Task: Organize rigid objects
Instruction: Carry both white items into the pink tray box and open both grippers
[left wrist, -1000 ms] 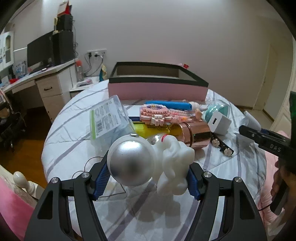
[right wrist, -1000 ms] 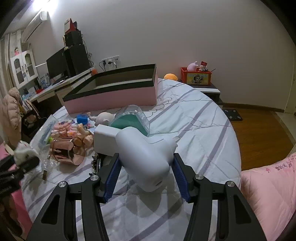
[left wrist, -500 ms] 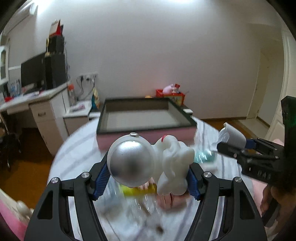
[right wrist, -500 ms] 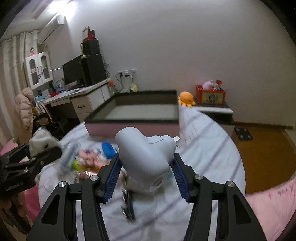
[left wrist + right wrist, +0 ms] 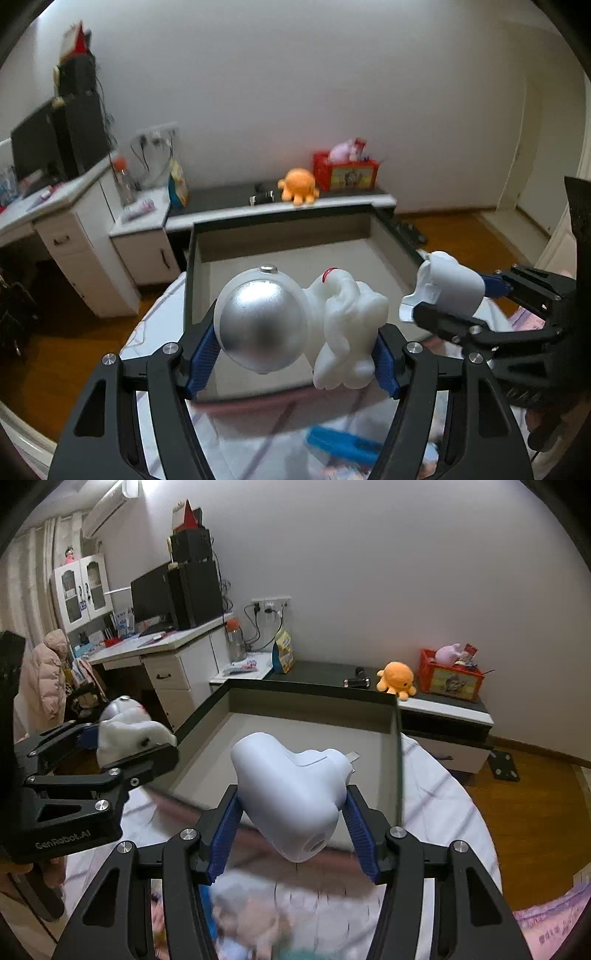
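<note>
My left gripper [image 5: 291,354] is shut on a white astronaut figure [image 5: 303,325] with a silver helmet, held above the near edge of the open pink storage box [image 5: 391,225]. My right gripper [image 5: 291,829] is shut on a pale grey plastic device [image 5: 291,797], also held over the box [image 5: 310,694], whose inside shows nothing. Each gripper shows in the other's view: the right one [image 5: 454,302] at the right, the left one [image 5: 110,746] at the left.
Below the grippers lie blurred items on the striped bedspread [image 5: 439,805], among them a blue object [image 5: 343,443]. Behind the box a low shelf holds an orange plush octopus [image 5: 397,677] and a red crate [image 5: 452,677]. A desk [image 5: 166,657] with a monitor stands at the left.
Both grippers have lifted with their objects and moved forward from over the cluttered bedspread to above the open box. The table items have dropped to the bottom of both views.
</note>
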Motion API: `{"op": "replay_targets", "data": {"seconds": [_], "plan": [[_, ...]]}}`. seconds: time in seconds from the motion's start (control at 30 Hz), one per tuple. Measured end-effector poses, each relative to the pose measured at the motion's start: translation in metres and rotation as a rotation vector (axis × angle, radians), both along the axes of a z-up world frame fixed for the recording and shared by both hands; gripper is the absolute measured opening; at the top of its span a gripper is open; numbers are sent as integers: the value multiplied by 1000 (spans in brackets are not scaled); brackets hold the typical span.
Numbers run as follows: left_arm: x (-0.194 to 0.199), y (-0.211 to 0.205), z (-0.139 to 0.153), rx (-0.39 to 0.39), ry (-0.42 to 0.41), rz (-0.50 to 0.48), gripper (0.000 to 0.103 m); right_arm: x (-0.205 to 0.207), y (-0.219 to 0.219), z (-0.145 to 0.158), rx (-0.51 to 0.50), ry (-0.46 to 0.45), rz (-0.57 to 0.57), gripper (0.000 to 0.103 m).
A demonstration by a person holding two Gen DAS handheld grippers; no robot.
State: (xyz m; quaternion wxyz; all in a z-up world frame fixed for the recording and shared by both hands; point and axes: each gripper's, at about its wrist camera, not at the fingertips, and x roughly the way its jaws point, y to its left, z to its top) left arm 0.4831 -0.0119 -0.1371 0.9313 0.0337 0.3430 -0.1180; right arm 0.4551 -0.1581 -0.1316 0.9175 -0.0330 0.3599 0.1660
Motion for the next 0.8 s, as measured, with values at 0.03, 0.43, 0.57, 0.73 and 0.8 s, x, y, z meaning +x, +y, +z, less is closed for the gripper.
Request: {"op": "replay_targets", "data": {"seconds": [0.03, 0.43, 0.57, 0.73, 0.8], "plan": [[11, 0, -4, 18, 13, 0, 71, 11, 4, -5, -12, 16, 2, 57], [70, 4, -68, 74, 235, 39, 71, 82, 16, -63, -69, 235, 20, 57], [68, 7, -63, 82, 216, 58, 78, 84, 14, -61, -38, 242, 16, 59], [53, 16, -43, 74, 160, 63, 92, 66, 7, -36, -47, 168, -22, 85], [33, 16, -27, 82, 108, 66, 94, 50, 3, -19, -23, 124, -29, 84]]}}
